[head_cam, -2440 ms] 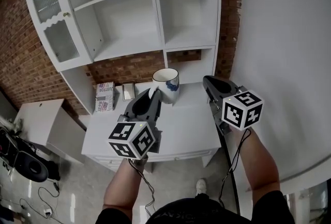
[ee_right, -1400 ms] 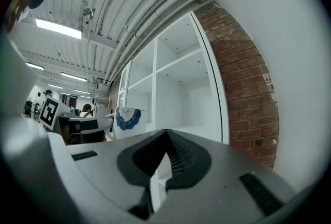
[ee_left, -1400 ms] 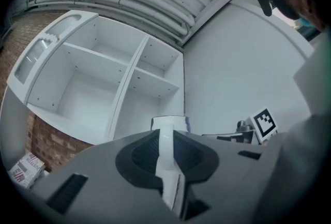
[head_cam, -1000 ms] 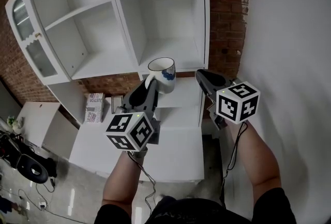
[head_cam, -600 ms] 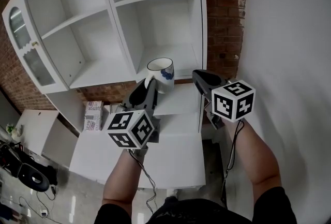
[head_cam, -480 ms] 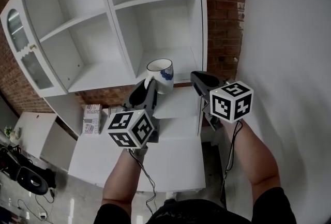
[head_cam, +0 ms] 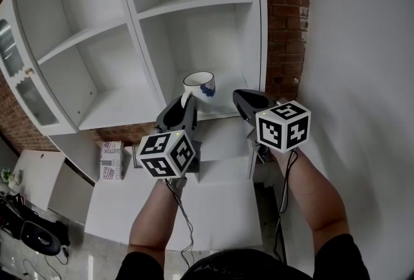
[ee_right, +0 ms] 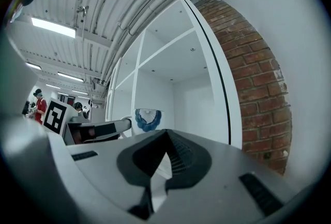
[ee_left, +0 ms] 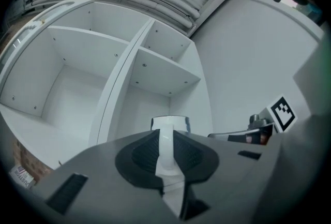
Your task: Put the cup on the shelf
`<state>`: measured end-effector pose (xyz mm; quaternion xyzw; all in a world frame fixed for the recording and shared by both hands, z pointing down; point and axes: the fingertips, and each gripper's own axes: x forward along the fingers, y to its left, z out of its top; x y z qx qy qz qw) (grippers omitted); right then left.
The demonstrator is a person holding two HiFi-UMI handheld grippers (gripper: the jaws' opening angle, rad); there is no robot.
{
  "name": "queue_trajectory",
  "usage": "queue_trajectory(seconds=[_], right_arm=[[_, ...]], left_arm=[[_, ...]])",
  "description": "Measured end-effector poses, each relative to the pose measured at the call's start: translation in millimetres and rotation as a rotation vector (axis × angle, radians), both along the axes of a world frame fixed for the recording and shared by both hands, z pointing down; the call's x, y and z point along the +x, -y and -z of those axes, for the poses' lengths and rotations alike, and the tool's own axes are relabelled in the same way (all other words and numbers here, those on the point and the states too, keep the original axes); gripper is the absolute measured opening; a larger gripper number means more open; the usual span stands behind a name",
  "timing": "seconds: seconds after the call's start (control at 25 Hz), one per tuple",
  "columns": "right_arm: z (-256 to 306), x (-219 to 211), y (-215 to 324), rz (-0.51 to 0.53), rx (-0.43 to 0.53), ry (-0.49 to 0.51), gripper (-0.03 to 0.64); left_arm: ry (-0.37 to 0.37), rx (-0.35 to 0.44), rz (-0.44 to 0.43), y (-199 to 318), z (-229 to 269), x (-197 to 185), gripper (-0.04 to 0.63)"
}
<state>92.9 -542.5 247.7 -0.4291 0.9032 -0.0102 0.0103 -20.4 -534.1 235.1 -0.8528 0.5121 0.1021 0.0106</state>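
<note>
With the left claw (head_cam: 184, 103) pinched partway closed on the handle, holds the cup (head_cam: 199, 85) upright in the air before the lower right bay of the shelf (head_cam: 194, 6); carries the right claw (head_cam: 242, 97) closed and empty just beside. May pivot on that thin handle or clip the bay's edge. Cannot see the cup's base.

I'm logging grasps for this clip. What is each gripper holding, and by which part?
The left gripper is shut on the cup, its jaws clamping the handle. The right gripper holds nothing; its jaws are together.
</note>
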Motion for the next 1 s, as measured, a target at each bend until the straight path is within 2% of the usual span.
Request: queue_trajectory(seconds=[0.44, 1.0], right_arm=[[-5, -8, 41, -0.012, -0.024, 0.015, 0.0], [-4, -10, 47, -0.015, -0.024, -0.002, 0.0]], left_arm=[[0.022, -0.01, 0.022, 52, -5, -1, 0.058], [0.027, -0.038, 0.075, 75, -16, -4, 0.06]])
